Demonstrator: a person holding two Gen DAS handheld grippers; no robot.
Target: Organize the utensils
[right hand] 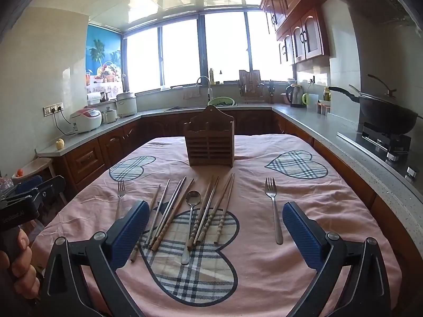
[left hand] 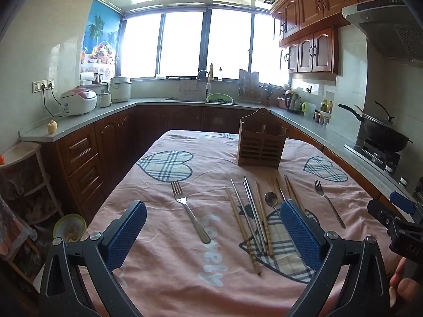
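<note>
Left tool [left hand: 212, 233]: low in its own wrist view, blue-padded fingers spread wide and gripping nothing, hovering over the pink cloth; it also shows at the left edge of the right wrist view, with a person's hand [right hand: 18, 264] around its handle.
Right tool [right hand: 215, 233]: low in the right wrist view, fingers fully apart and empty, above the large plaid heart; its body enters the lower right of the left wrist view.
Tabletop [right hand: 264, 285]: covered by a pink cloth printed with plaid hearts.
Chopsticks [right hand: 169, 211]: wooden and metal sticks fanned across the middle of the right wrist view, just past the fingertips, lying flat.
Spoon [right hand: 192, 198]: among the chopsticks, bowl pointing away, handle toward the camera.
Left fork [left hand: 189, 211]: lying alone, centre left in the left wrist view, tines pointing away.
Right fork [right hand: 273, 208]: apart from the bundle, right of centre in the right wrist view.
Wooden utensil holder [right hand: 210, 142]: upright beyond the cutlery, near the far edge of the cloth.
Background: counters, a sink faucet [right hand: 203, 83] and bright windows; a wok [right hand: 383, 111] on the stove at right.
</note>
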